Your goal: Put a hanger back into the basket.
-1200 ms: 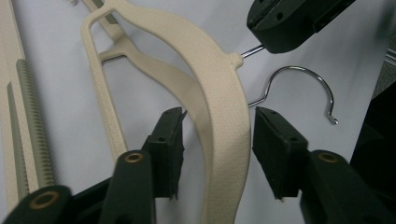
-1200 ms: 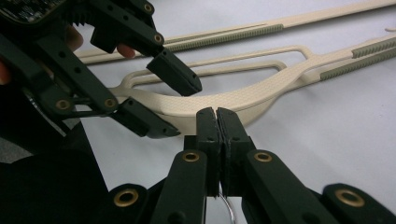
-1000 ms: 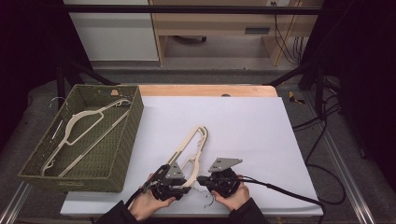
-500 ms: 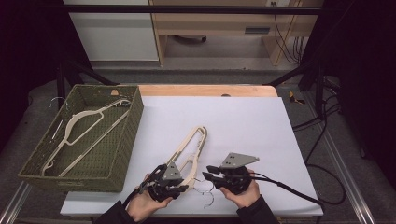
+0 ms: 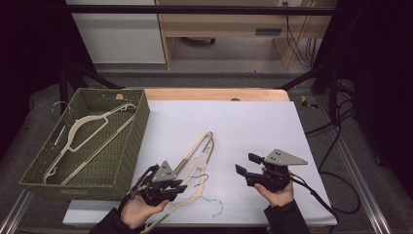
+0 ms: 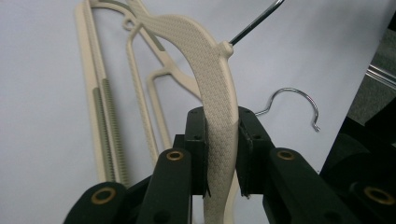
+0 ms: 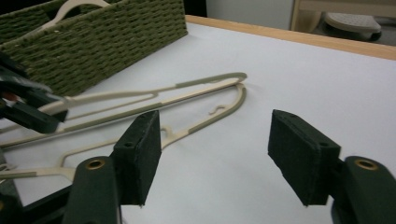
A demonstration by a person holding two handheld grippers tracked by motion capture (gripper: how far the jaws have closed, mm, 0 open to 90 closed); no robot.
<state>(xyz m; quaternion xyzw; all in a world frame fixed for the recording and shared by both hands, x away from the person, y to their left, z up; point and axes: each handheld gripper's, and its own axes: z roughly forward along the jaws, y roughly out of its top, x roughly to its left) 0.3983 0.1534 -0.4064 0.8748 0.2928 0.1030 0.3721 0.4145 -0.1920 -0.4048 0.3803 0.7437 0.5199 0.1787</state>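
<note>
The left gripper [image 5: 179,186], down at about seven o'clock on the white table [image 5: 253,122], has its jaws clamped on the shoulder of a cream hanger [image 6: 212,84]. They have just been closing further, and in the left gripper view the pads [image 6: 198,140] press both flat sides of the plastic. Gripping there, near the neck, probably keeps the long frame from swinging as it comes up. A second hanger [image 5: 195,168] lies flat under it, running toward twelve o'clock, its wire hook [image 6: 299,100] free on the table.

The right gripper [image 5: 247,164] sits off at five o'clock, well apart from both hangers. Its jaws have just been opening and now stand wide with nothing between them, so it looks like it has handed the job over.

The green basket [image 5: 124,161] at nine o'clock already holds another hanger [image 5: 83,131], which I'd guess is where the lifted one is bound.
</note>
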